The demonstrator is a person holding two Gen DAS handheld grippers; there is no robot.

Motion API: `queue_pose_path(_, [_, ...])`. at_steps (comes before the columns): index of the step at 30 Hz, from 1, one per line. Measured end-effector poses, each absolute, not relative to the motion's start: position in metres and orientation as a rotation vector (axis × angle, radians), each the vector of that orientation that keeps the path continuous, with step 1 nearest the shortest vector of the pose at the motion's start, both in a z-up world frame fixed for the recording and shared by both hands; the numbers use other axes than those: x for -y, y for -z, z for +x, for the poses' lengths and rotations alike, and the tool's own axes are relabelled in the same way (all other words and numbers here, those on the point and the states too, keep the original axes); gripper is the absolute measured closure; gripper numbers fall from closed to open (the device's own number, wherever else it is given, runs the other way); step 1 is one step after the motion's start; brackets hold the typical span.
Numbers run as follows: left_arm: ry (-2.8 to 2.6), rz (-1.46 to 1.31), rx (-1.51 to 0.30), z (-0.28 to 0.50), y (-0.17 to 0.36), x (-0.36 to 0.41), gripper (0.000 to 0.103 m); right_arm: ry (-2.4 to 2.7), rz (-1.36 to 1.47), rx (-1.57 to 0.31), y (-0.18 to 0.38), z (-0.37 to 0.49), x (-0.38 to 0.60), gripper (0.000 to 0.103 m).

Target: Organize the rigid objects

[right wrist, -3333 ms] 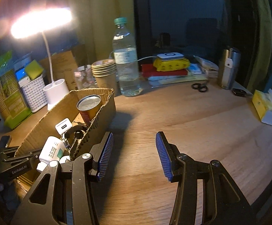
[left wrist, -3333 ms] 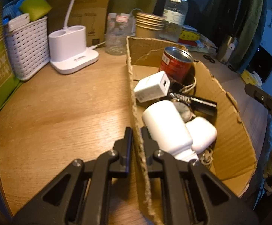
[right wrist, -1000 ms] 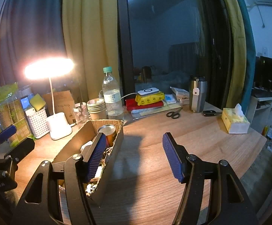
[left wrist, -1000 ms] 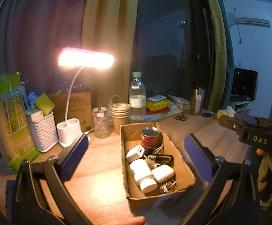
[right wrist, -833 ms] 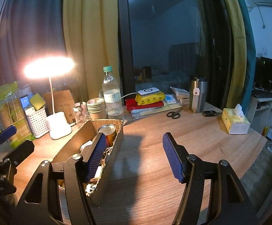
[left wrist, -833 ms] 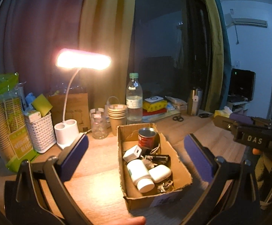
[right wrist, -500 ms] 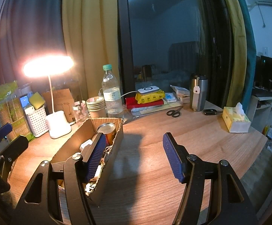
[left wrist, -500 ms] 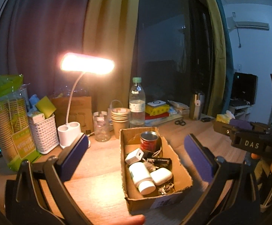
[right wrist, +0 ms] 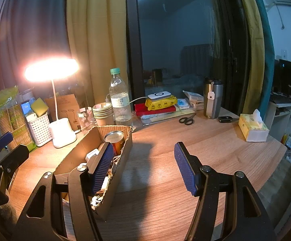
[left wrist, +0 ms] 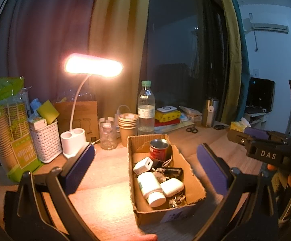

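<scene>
A torn cardboard box (left wrist: 193, 184) sits on the wooden table. It holds a red can (left wrist: 158, 149), a white charger cube (left wrist: 143, 165), a white pill bottle (left wrist: 151, 188), a white earbud case (left wrist: 172, 186), a black cylinder (left wrist: 170, 170) and small metal bits. The box also shows in the right wrist view (right wrist: 73, 158). My left gripper (left wrist: 145, 170) is open wide and empty, raised back from the box. My right gripper (right wrist: 143, 168) is open and empty, to the right of the box.
A lit white desk lamp (left wrist: 73, 140), a white basket (left wrist: 45, 138), paper cups (left wrist: 127, 128), a water bottle (left wrist: 146, 108) and a glass jar (left wrist: 107, 134) stand behind the box. Scissors (right wrist: 186, 119), a steel tumbler (right wrist: 212, 100), a key fob (right wrist: 225, 118) and a tissue box (right wrist: 252, 129) are at right.
3.3 s ago my left gripper was shut on the box's left wall; it has let go, opened wide and pulled back. Over the last second both views barely shift.
</scene>
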State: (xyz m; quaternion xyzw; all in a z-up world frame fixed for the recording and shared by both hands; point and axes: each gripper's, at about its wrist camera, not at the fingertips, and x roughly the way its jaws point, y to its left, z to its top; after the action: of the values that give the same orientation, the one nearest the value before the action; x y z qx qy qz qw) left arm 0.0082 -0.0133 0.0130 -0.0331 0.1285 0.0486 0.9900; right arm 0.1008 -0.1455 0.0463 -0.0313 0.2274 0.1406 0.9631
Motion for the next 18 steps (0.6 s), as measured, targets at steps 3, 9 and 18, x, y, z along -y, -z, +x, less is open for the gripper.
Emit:
queue_pose_path(3, [-0.095,-0.063,-0.263,0.0086,-0.0127,0.0141,0.000,-0.284,-0.063,-0.461,-0.0463,0.1010,0.1452,0.036])
queue_pose_path(9, [-0.096,-0.060,-0.262,0.0079,-0.0130,0.0149,0.000,-0.284,-0.065,-0.461,-0.0460,0.1011,0.1451,0.036])
queue_pose_path(18, [-0.094,-0.059,-0.265,0.0069,-0.0136,0.0159,0.000,-0.284,-0.063,-0.462,-0.0468,0.1011,0.1454,0.036])
